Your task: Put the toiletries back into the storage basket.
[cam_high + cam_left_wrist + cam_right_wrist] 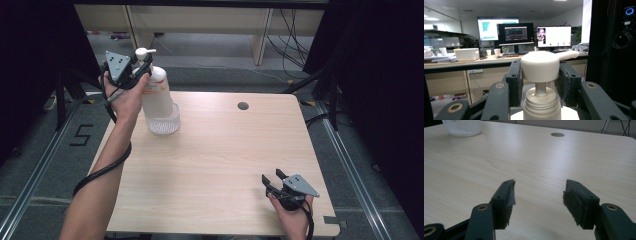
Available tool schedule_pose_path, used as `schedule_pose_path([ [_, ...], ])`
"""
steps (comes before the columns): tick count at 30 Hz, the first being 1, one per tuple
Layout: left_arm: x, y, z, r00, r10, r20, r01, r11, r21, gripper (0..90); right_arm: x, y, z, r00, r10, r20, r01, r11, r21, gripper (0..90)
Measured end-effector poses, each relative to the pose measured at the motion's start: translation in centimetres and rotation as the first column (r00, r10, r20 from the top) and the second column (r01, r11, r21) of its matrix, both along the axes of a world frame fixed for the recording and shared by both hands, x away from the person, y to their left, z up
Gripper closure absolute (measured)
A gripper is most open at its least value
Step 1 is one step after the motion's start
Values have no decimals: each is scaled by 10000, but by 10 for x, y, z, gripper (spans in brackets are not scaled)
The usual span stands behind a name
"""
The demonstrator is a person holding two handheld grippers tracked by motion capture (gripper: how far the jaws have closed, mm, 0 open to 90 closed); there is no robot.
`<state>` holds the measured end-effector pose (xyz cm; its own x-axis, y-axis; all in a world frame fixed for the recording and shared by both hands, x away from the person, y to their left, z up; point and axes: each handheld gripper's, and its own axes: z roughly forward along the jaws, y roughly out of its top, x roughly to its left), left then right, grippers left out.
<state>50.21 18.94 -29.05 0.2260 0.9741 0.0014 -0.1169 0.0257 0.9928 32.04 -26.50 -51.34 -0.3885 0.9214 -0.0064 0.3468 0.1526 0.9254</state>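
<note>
A white pump bottle (156,90) stands upright in a clear ribbed cup (165,125) at the far left of the wooden table (225,150). My left gripper (141,64) is up at the bottle's top, its jaws pressed against both sides of the white pump head (540,66), whose spout points right in the left gripper view. Near the front right edge of the table, my right gripper (274,178) rests low in the person's hand. It stands open, with bare tabletop between its fingers (505,200). The cup's base (462,127) shows far off in the right gripper view.
A round cable hole (243,106) sits near the table's far edge, and the same cable hole (557,134) shows in the right gripper view. A light wooden desk frame (260,35) stands behind the table. Black curtains hang at both sides. Monitors (516,33) line a desk beyond.
</note>
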Motion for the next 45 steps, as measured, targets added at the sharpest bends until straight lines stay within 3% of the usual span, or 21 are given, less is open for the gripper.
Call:
schedule_pose_path([
  [3, 2, 0, 0, 10000, 3, -1, -3, 10000, -4, 590, -1, 0, 1, 9999, -36, -154, 35, 9999, -113, 420],
  [5, 3, 0, -1, 10000, 14, 3, -14, 10000, 31, 590, 0, 0, 0, 10000, -47, 39, 47, 10000, -29, 420],
  [8, 5, -1, -1, 10000, -10, -26, 10, 9999, 107, 590, 0, 0, 0, 9999, 71, -115, -73, 9998, -172, 420],
  [18, 11, -1, -2, 9999, -20, -116, 22, 9999, 154, 590, 0, -1, 0, 10000, 74, -27, -75, 9997, -219, 420],
  [24, 14, -1, -4, 9999, -13, -149, 15, 9999, 135, 590, -1, 0, 1, 9999, 1, -130, -2, 9999, -122, 420],
  [31, 17, -1, -7, 9997, 13, -251, -9, 9999, 142, 589, 1, 0, -1, 9999, 23, 128, -21, 9999, -131, 419],
  [33, 18, -1, -9, 9995, 30, -300, -26, 9999, 150, 590, -1, 1, 0, 9999, 44, -166, -43, 10000, 20, 419],
  [35, 19, -1, -10, 9994, 40, -343, -35, 9999, 156, 590, 0, 2, 0, 9999, 123, 17, -122, 9998, -154, 419],
  [36, 19, -1, -11, 9993, 57, -365, -51, 9998, 171, 590, -1, 3, 0, 9998, 78, -177, -78, 10000, 35, 419],
  [45, 23, -1, -16, 9988, 89, -487, -80, 9998, 181, 589, -1, 1, 0, 9999, 69, -116, -69, 10000, 10, 419],
])
